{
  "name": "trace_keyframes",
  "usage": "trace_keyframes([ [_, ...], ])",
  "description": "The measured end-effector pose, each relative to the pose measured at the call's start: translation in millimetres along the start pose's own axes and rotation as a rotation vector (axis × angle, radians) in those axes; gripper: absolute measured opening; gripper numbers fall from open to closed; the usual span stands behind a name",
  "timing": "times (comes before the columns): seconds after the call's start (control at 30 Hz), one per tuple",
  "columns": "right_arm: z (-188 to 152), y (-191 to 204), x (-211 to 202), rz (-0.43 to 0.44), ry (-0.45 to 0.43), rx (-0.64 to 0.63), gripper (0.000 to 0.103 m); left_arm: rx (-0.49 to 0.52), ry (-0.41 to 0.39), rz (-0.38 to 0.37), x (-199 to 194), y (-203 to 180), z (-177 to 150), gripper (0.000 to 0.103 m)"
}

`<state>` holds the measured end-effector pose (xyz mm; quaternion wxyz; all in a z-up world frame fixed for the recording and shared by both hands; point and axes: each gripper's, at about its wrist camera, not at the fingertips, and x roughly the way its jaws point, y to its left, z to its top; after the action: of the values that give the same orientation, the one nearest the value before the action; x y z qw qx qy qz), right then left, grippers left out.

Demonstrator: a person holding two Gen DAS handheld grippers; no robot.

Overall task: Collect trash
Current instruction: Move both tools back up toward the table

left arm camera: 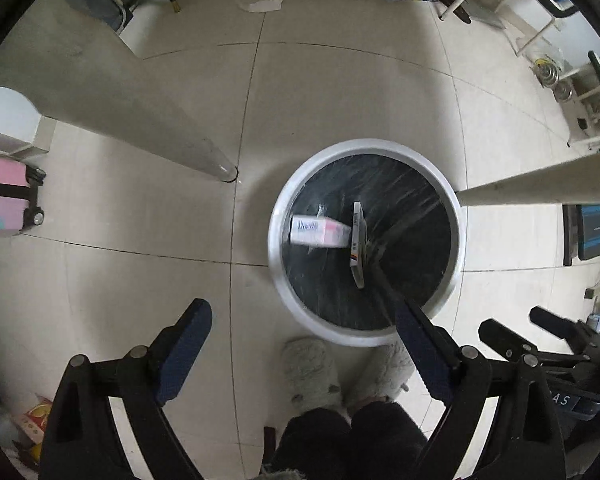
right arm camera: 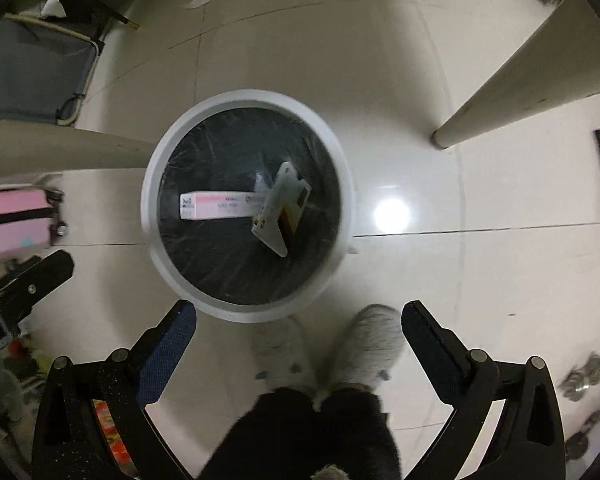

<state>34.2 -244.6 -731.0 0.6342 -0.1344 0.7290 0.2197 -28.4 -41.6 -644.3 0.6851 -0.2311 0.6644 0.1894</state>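
A pale tiled floor is seen from straight above in both wrist views. Nearest the cameras, the person's dark trouser legs and two fluffy grey slippers are seen at the lower edge. The left gripper is pointed down with its fingers spread wide apart and nothing between them; the right gripper is likewise held with fingers wide apart and empty. Just beyond the slippers, a round white bin lined with a black bag is seen on the floor. Inside it, a pink and white carton is seen lying flat, and a flatter white box is seen tilted against it. Cream table legs are seen beside the bin. Farther off, a pink suitcase and a crumpled white paper are seen.
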Motion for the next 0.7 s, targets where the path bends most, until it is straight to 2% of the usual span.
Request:
trace_keyframes([
  [0.17, -11, 12, -34, -0.073, -0.028, -0.017, 0.103, 0.005, 0.010, 0.029, -30, -3, -13, 0.094],
  [0.4, -31, 30, -102, -0.101, -0.073, -0.034, 0.103, -0.013, 0.012, 0.025, -87, 3, -34, 0.094],
  [0.7, -68, 54, -230, -0.083, -0.116, -0.043, 0.103, 0.007, -0.026, 0.021, -199, 3, -60, 0.094],
])
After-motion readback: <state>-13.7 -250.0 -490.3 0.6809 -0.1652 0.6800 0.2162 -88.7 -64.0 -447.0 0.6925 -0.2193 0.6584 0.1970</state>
